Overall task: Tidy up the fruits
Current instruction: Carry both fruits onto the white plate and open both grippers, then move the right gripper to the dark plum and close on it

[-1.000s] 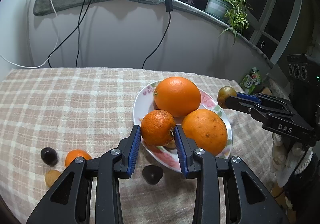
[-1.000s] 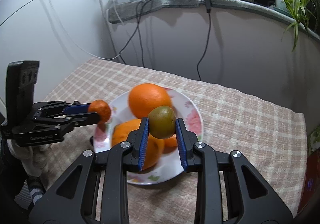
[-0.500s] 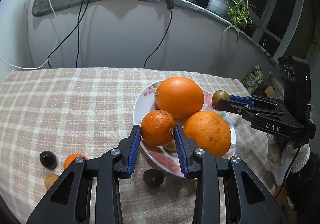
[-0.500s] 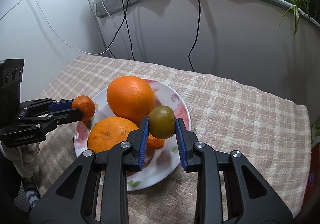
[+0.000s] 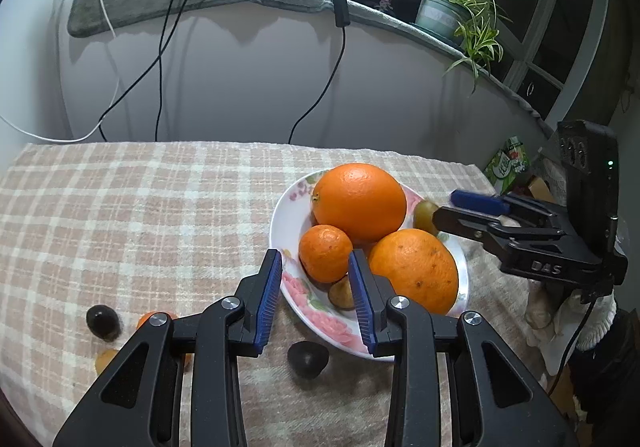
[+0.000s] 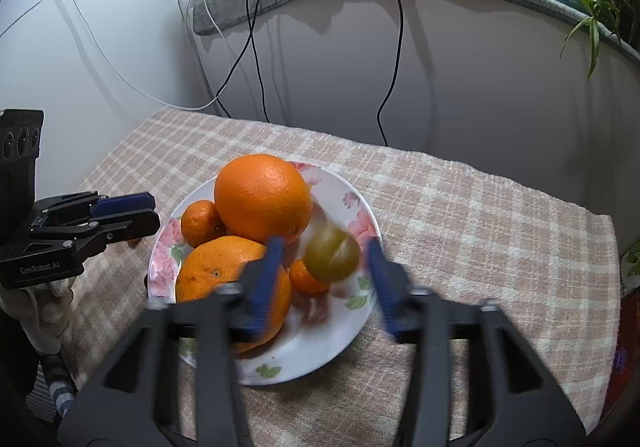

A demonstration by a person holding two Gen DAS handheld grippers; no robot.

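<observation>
A flowered white plate (image 5: 285,207) (image 6: 320,347) on the checked cloth holds two big oranges (image 5: 358,201) (image 5: 414,271). A mandarin (image 5: 326,253) (image 6: 200,223) rests in it too. My left gripper (image 5: 316,275) (image 6: 154,213) stands open at the plate's near rim, its pads off the mandarin just ahead. My right gripper (image 6: 324,247) (image 5: 448,209) is blurred and its jaws are opening. A green-brown kiwi (image 6: 332,255) (image 5: 424,215) sits loose between them over the plate, clear of both pads.
Two dark fruits (image 5: 103,321) (image 5: 308,359), a small orange one (image 5: 154,317) and a yellowish one (image 5: 105,361) lie on the cloth left of the plate. A little mandarin (image 6: 306,275) lies in the plate. Cables hang down the back wall. The table edge runs close on the right.
The right jaws have spread and let go of the kiwi, which now hangs over the plate. The mandarin has left the left jaws and lies on the plate beside the big orange.
</observation>
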